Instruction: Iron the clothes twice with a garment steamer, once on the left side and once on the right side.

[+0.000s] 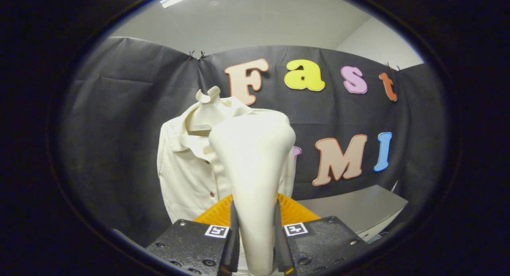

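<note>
**Steamer gripped, shirt hanging just ahead**

The gripper (255, 232) has its two fingers (233, 228) closed tight on the handle of a cream garment steamer (253, 164), one finger pressing each side of the narrow neck. The steamer stands upright between them, widening toward a broad rounded head at twelve o'clock from the fingertips.

Beyond that head hangs the cream shirt (187, 168) on a pale hanger (209, 96), its hook showing above the collar. Most of the visible shirt lies at about eleven o'clock from the steamer head: the open collar, one shoulder, and a placket with small dark buttons. The steamer covers the shirt's other half, leaving a thin strip of fabric at three o'clock. I cannot tell whether the head touches the cloth.

Just behind the fingers sits something orange and ribbed (293, 212). At four o'clock from the steamer, a grey table surface (354, 210) runs along the dark cloth wall (119, 128).
</note>
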Motion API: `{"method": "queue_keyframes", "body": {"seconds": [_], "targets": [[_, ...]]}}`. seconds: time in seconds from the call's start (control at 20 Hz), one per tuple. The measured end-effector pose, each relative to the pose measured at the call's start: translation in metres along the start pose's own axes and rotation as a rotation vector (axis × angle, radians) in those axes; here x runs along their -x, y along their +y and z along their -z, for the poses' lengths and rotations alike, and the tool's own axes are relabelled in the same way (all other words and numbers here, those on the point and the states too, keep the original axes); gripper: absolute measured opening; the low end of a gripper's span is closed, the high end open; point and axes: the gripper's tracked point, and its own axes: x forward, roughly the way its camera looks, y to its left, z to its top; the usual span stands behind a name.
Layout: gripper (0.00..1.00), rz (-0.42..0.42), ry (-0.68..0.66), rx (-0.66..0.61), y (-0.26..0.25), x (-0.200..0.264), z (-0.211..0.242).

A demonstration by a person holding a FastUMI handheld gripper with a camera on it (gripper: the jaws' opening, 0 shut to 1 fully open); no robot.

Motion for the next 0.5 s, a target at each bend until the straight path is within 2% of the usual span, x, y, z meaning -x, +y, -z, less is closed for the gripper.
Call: {"method": "queue_keyframes", "body": {"seconds": [0.25, 0.5], "targets": [[0.36, -0.051, 0.001, 0.005, 0.064, -0.023, 0.003], [0.36, -0.053, 0.010, -0.007, 0.117, -0.052, 0.014]]}}
